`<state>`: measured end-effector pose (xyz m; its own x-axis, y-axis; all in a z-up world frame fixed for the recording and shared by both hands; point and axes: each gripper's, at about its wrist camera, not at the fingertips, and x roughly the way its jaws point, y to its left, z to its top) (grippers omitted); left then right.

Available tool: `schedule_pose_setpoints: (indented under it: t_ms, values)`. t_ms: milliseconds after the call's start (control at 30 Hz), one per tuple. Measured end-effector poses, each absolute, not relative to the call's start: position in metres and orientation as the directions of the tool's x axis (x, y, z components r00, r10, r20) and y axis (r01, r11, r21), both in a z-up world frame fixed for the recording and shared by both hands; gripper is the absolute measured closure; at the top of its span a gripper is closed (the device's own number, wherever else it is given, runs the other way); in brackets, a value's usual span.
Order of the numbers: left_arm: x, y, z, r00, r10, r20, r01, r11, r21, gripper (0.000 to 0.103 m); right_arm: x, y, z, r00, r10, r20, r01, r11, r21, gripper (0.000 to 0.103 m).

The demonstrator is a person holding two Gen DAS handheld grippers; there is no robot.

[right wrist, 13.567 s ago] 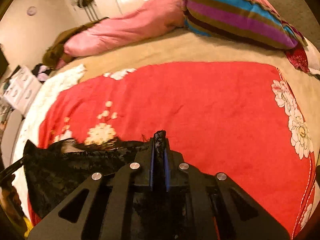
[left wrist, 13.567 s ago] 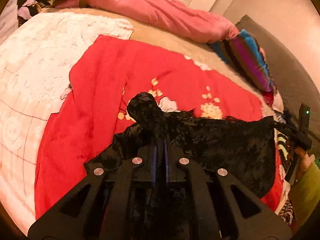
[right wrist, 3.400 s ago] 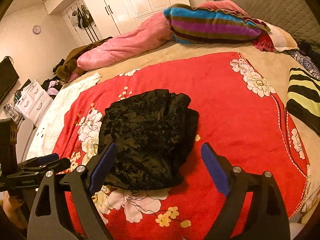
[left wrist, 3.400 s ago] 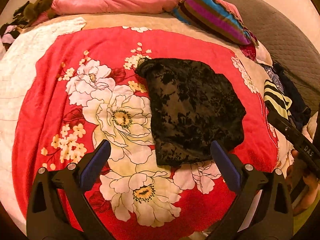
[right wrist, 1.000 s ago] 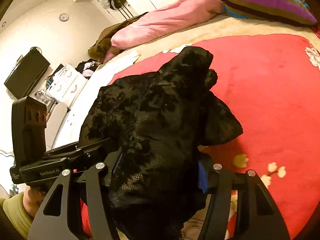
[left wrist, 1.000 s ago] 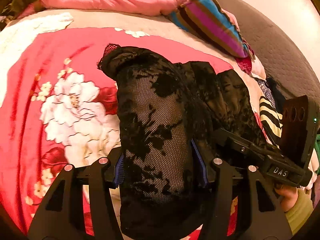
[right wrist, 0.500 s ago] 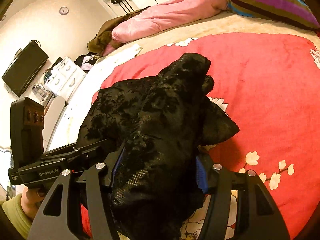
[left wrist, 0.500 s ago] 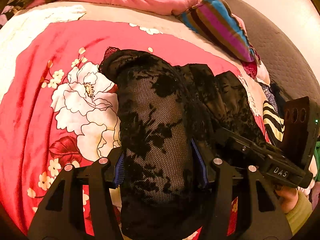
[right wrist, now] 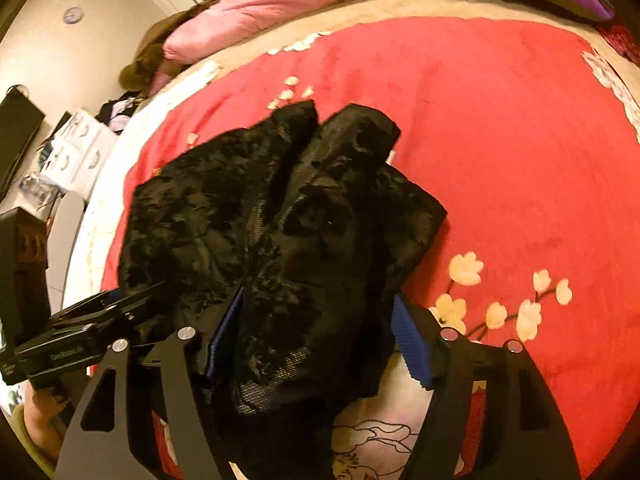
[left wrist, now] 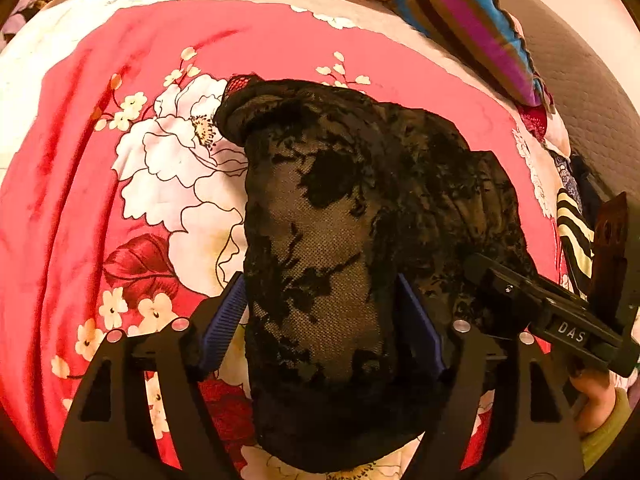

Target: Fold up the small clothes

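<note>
While the black lace garment (left wrist: 348, 216) lies bunched on the red floral bedspread (left wrist: 80, 184), I have both claws spread around its near end, one from each side. My left claw (left wrist: 320, 320) has just been opening: its blue pads (left wrist: 224, 320) stand clear of the fabric, which sits loose between the jaws and runs away toward twelve o'clock, its rolled tip reaching about eleven. My right claw (right wrist: 320, 340) has also just been widening; a gap shows at its right pad (right wrist: 412, 344), while the left pad (right wrist: 224, 336) sits just beside the lace without visibly pressing, so I judge neither claw is clamped on anything. In the right wrist view the garment's long axis likewise runs from six to twelve, the bulk spilling to ten o'clock toward the other claw (right wrist: 80, 332). Both hands seem equally near, at the same short edge, so I judge any next fold must travel along that axis, away from me, toward the striped pillow (left wrist: 480, 36).
</note>
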<state>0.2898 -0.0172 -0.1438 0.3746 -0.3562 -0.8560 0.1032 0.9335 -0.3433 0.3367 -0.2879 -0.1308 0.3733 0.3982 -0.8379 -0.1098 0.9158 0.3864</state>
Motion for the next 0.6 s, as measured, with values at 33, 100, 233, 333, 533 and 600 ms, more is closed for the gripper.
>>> schedule_pose_setpoints:
  t_ms: [33, 100, 233, 333, 533, 600]
  values:
    - [0.290, -0.017, -0.144, 0.374, -0.357, -0.856, 0.102, 0.933, -0.344, 0.035, 0.336, -0.288, -0.132, 0.372, 0.399, -0.838, -0.102, 0.915, 0.390, 0.035]
    - [0.290, -0.015, -0.144, 0.375, -0.357, -0.856, 0.101, 0.933, -0.345, 0.035, 0.336, -0.288, -0.133, 0.373, 0.393, -0.841, -0.092, 0.917, 0.388, 0.035]
    - [0.288, -0.016, -0.143, 0.378, -0.355, -0.855, 0.102, 0.934, -0.343, 0.035, 0.336, -0.286, -0.130, 0.380, 0.385, -0.841, -0.092, 0.920, 0.380, 0.034]
    - [0.287, -0.015, -0.140, 0.383, -0.352, -0.854, 0.100, 0.935, -0.340, 0.034, 0.335, -0.285, -0.128, 0.384, 0.382, -0.841, -0.091, 0.922, 0.377, 0.033]
    - [0.284, -0.011, -0.133, 0.399, -0.345, -0.850, 0.099, 0.937, -0.334, 0.032, 0.329, -0.288, -0.121, 0.401, 0.376, -0.835, -0.088, 0.924, 0.373, 0.028]
    - [0.282, -0.009, -0.129, 0.407, -0.339, -0.848, 0.097, 0.939, -0.329, 0.029, 0.327, -0.290, -0.117, 0.411, 0.379, -0.829, -0.088, 0.922, 0.377, 0.026]
